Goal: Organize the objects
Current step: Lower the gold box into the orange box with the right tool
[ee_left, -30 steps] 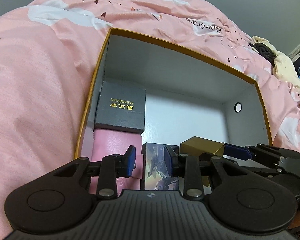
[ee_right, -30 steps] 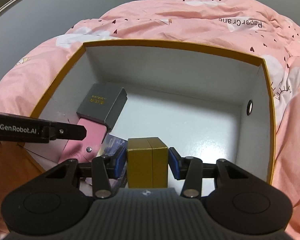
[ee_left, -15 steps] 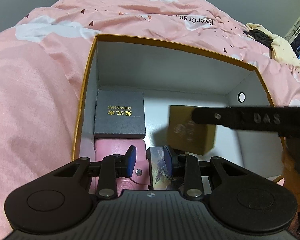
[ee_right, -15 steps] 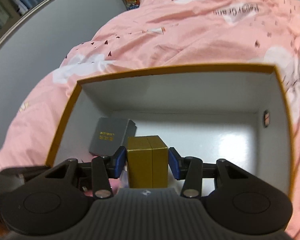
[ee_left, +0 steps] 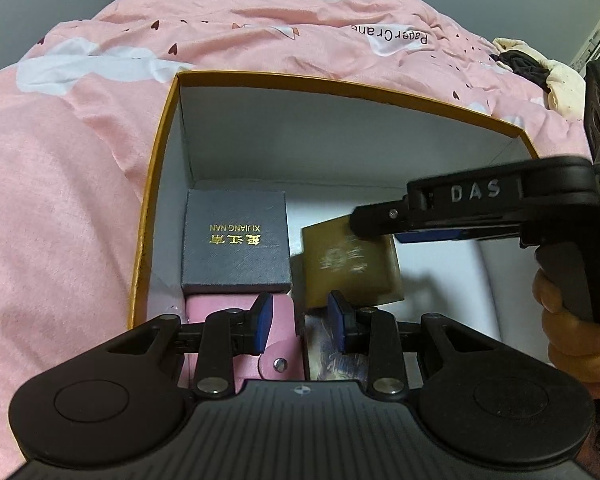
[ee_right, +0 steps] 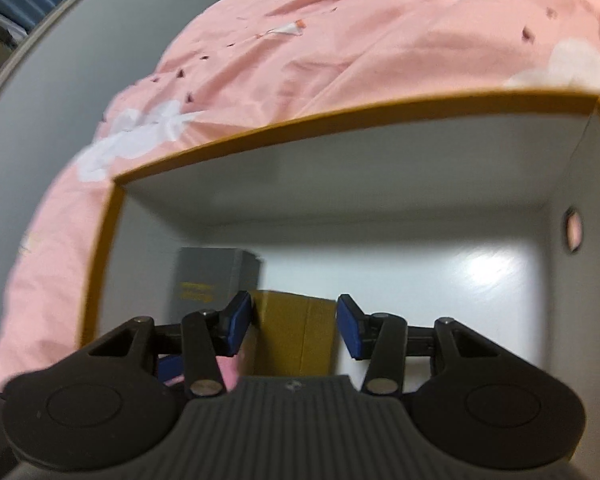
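Note:
A large white box with a gold rim [ee_left: 156, 184] lies on the pink bed. Inside it, a dark grey gift box [ee_left: 234, 244] sits at the left, a pink case [ee_left: 220, 308] in front of it, and a picture-printed box [ee_left: 332, 360] beside that. A gold box [ee_left: 352, 268] stands on the floor of the big box, right of the grey box. My right gripper [ee_right: 294, 330] is open, its pads apart from the gold box [ee_right: 296, 334] between them. My left gripper [ee_left: 300, 322] is open and empty above the pink case and the printed box.
The pink duvet [ee_left: 60, 200] surrounds the big box. The right wall of the box has a round hole [ee_right: 573, 230]. A dark and cream bundle of cloth [ee_left: 540, 72] lies at the far right of the bed. The right part of the box floor is bare white.
The right gripper carried the gold box down into the big box, set it beside the grey box and opened. The left gripper rose and pulled back a little, and opened wider.

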